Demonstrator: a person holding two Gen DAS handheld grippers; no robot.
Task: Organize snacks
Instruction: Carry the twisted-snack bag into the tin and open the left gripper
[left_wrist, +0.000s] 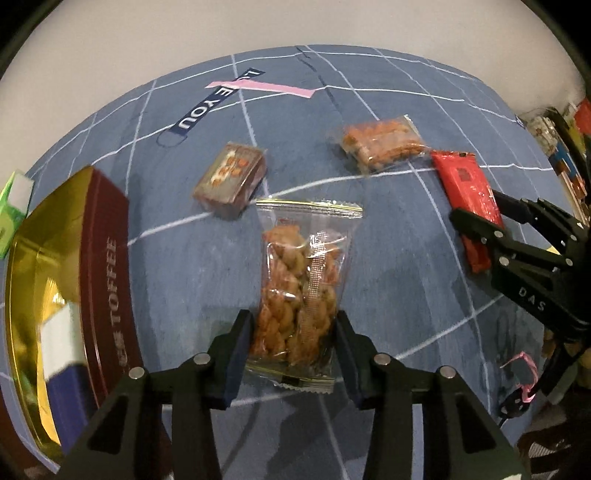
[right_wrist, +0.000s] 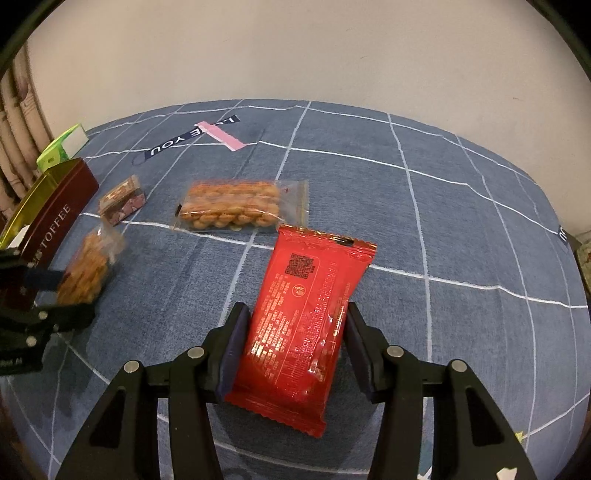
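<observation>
My left gripper (left_wrist: 293, 332) is shut on a clear pack of twisted fried snacks (left_wrist: 301, 280), its fingers pressing both sides of the pack; the pack also shows in the right wrist view (right_wrist: 88, 269). My right gripper (right_wrist: 291, 339) is shut on a red foil snack packet (right_wrist: 306, 317), also seen in the left wrist view (left_wrist: 467, 195). A second clear pack of fried snacks (right_wrist: 232, 208) and a small brown wrapped cake (right_wrist: 122, 201) lie on the blue checked cloth (right_wrist: 443, 240). An open maroon toffee tin (left_wrist: 74, 277) with a gold inside sits at the left.
A green and white box (right_wrist: 62, 147) stands behind the tin. A dark "LOVE YOU" strap (left_wrist: 214, 103) and a pink paper strip (left_wrist: 258, 88) lie at the far side. Cluttered items (left_wrist: 561, 155) stand beyond the cloth's right edge. A white wall is behind.
</observation>
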